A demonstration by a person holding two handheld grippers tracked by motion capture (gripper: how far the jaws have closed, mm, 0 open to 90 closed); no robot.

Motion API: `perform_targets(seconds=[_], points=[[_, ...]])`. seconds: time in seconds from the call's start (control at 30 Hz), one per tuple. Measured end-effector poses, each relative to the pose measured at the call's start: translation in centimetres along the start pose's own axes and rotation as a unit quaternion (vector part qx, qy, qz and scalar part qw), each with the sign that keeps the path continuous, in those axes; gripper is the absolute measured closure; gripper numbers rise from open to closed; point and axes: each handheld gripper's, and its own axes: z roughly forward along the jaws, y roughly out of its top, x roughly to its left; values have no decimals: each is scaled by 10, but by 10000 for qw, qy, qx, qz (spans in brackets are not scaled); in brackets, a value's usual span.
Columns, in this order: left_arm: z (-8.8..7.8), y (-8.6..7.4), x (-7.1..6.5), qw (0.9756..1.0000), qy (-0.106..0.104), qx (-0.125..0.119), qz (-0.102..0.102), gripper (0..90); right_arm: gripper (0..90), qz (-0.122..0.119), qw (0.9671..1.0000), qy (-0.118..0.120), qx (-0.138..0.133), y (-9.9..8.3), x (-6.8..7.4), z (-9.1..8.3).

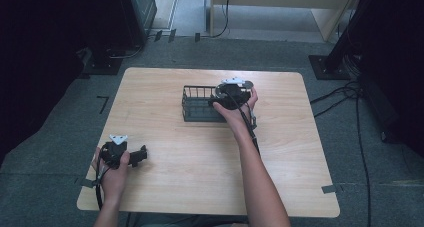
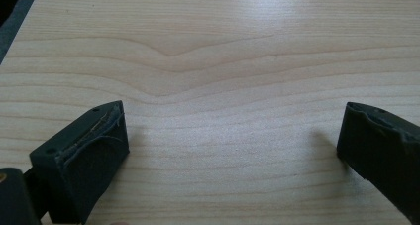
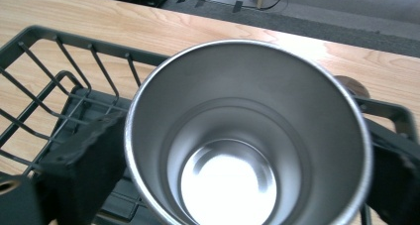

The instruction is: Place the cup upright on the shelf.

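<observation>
My right gripper (image 1: pixel 226 98) is at the right end of a black wire basket (image 1: pixel 196 105) in the middle of the table. In the right gripper view, my right gripper (image 3: pixel 242 158) is shut on a shiny steel cup (image 3: pixel 247 136), one jaw against each side. The cup is upright, open end up and empty, over the basket (image 3: pixel 47 74); I cannot tell whether it rests on the basket floor. My left gripper (image 1: pixel 139 155) lies near the table's front left, pointing right. Seen along its own jaws, the left gripper (image 2: pixel 233 136) is open over bare wood with nothing between them.
The light wooden table (image 1: pixel 280 152) has rounded corners and grey carpet around it. Black stands and cables sit on the floor at the right (image 1: pixel 350 94) and back left. A small brown round thing (image 3: pixel 349 84) peeks out behind the cup's rim.
</observation>
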Motion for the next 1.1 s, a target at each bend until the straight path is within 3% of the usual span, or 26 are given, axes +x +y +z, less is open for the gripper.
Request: perform_targets(seconds=[0.5, 1.1], points=[[0, 0, 0, 10000, 0, -4, 1, 0, 1, -4, 9998, 51, -195, 2, -1, -29], [0, 0, 0, 10000, 1, -5, 0, 0, 1, -29, 9997, -54, -233, -21, -22, -65]])
